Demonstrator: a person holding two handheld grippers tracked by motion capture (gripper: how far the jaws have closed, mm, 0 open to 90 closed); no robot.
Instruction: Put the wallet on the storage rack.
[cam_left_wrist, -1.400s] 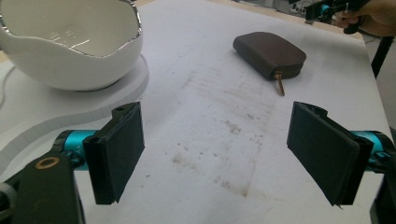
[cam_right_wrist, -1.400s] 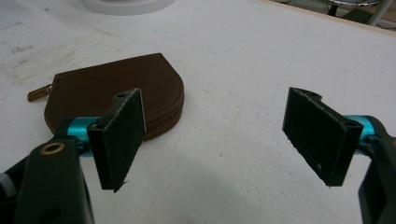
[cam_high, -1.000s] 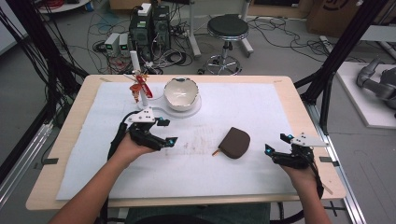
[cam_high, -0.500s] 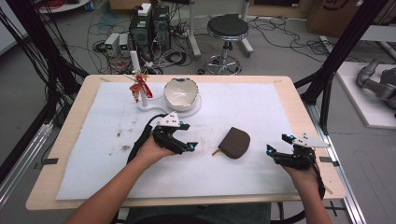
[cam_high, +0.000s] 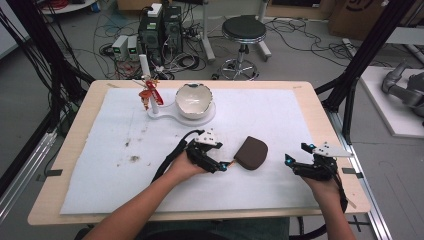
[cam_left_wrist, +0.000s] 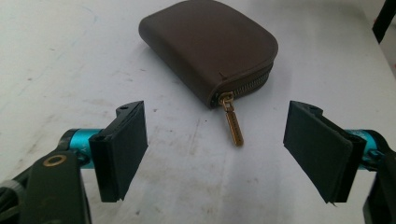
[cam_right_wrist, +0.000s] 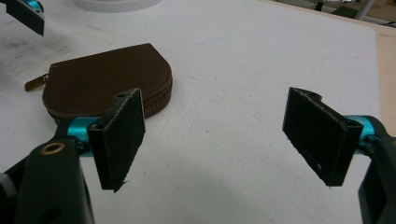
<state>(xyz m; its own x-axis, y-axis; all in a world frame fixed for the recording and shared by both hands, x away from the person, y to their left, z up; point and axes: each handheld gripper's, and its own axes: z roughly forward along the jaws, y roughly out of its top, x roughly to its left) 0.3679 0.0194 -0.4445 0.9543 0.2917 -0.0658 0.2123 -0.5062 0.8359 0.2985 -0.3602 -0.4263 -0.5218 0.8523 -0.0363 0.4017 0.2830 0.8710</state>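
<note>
A small brown leather pouch (cam_left_wrist: 205, 46) with one rounded end lies flat on the white table cover, apparently zipped shut, its brass zipper pull (cam_left_wrist: 232, 123) stretched out flat on the cover beside it.

White bowl (cam_high: 193, 100) on stand (cam_high: 165, 114), stool (cam_high: 243, 30) behind table (cam_high: 320, 110)
</note>
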